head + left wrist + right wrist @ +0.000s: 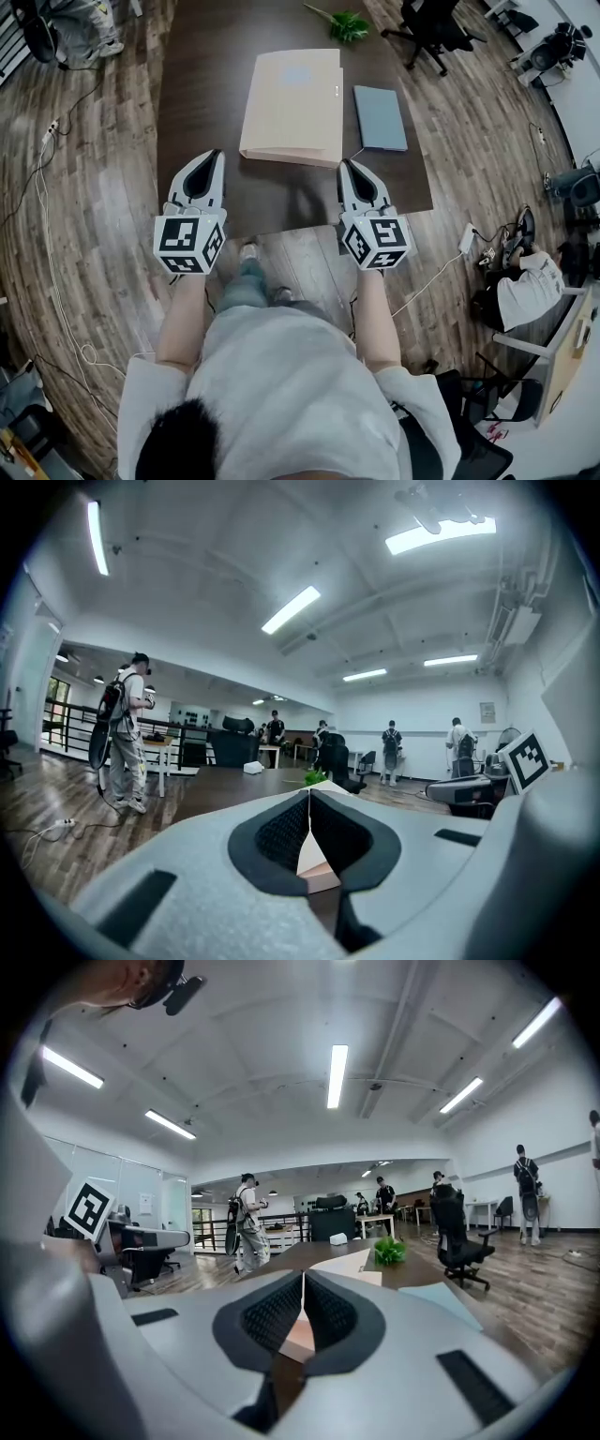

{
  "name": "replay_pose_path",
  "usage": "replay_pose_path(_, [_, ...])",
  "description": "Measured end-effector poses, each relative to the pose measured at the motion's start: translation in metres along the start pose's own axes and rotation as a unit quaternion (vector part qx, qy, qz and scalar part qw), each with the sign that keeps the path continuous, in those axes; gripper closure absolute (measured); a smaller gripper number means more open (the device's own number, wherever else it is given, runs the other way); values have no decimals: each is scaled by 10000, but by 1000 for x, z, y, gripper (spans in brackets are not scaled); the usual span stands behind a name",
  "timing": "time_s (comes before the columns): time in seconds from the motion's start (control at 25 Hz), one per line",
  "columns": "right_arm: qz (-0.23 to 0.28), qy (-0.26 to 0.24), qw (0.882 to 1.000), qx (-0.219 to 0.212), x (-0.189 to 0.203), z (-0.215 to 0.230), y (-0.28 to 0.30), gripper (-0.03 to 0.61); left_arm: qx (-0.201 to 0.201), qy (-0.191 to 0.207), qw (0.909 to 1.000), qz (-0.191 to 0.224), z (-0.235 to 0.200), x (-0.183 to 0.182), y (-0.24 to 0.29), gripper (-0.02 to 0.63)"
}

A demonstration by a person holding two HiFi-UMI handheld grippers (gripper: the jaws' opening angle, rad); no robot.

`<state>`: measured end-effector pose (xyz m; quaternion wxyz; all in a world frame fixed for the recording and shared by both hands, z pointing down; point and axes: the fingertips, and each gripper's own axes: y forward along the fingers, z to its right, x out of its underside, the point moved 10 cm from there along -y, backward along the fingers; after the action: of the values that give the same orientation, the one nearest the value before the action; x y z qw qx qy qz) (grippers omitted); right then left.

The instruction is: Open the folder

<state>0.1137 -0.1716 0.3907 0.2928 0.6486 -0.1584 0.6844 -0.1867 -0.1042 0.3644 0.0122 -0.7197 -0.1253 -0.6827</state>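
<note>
Tan folder (292, 105), one only, lies closed and flat on the dark table (202, 84). There is one blue-grey pad (380, 117) just beside it on its right and one green plant sprig (349, 25) at the far edge. You hold two grippers, the left gripper (217, 155) and the right gripper (345, 165), both clenched on nothing. The folder lies ahead of the tips, between them, with the right tip near its near-right corner. Your forearms reach forward side by side, grippers about level.
</note>
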Motion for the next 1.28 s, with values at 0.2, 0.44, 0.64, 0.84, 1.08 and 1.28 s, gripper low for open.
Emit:
replay_pose_path(0.2, [148,-213,9997,-27,-15,-9,-22,566,-80,-29,9995,298,11,-18,-23,604])
replay_pose_path(0.44, [437,-322,9985,-83,-33,-17,-48,566,-66,41,9985,545,25,-33,-44,604])
replay_pose_path(0.64, [620,-447,9970,-106,-46,-26,-68,566,-67,94,9972,742,37,-43,-63,604])
replay_pose_path(0.84, [775,-540,9955,-112,-54,-35,-87,566,-83,181,9961,862,47,-48,-80,604])
replay_pose_path(1.08, [972,-665,9929,-138,-65,-44,-105,566,-107,304,9944,1009,57,-56,-98,604])
replay_pose_path(1.28, [1068,-692,9918,-131,-68,-51,-118,566,-148,265,9934,1103,61,-57,-112,604])
